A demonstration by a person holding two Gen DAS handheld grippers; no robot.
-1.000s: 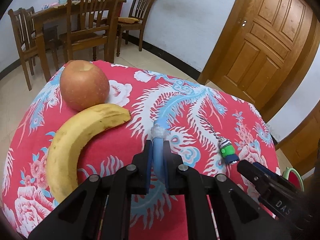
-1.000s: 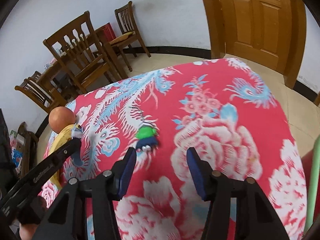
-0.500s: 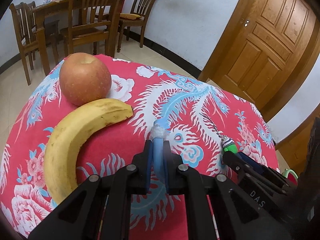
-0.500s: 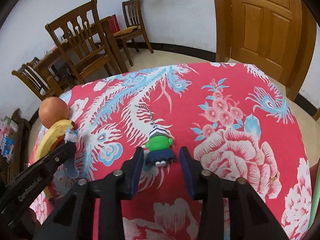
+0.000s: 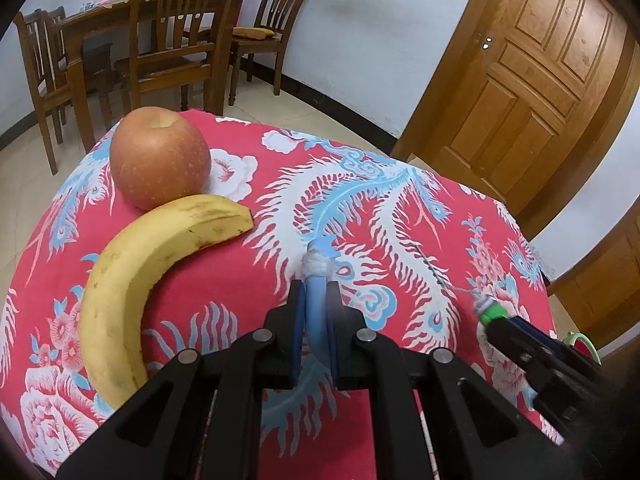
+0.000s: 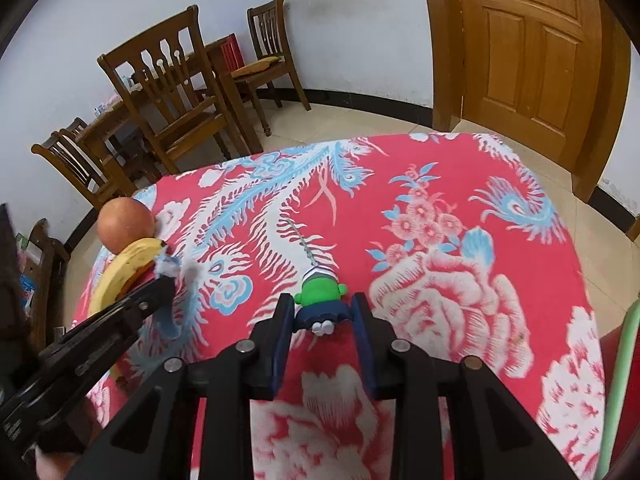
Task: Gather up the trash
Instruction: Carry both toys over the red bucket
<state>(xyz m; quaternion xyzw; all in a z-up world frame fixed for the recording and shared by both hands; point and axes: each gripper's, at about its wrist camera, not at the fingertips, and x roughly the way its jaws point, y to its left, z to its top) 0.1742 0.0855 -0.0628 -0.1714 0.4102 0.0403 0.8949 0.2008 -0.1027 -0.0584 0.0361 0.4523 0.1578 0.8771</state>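
My left gripper is shut on a blue strip with a frayed white end and holds it over the red patterned tablecloth. It also shows in the right wrist view. My right gripper is open, with a jaw on each side of a small green and blue figure keychain that lies on the cloth. The keychain's bead chain runs away from the gripper. In the left wrist view the keychain sits at the tip of my right gripper.
An apple and a banana lie at the left of the table. Wooden chairs and a dining table stand behind. A wooden door is at the right. A green rim shows beyond the table's right edge.
My right gripper has moved forward to the keychain and its jaws have narrowed around it. My left gripper has held the blue strip and drifted slightly closer to the fruit.
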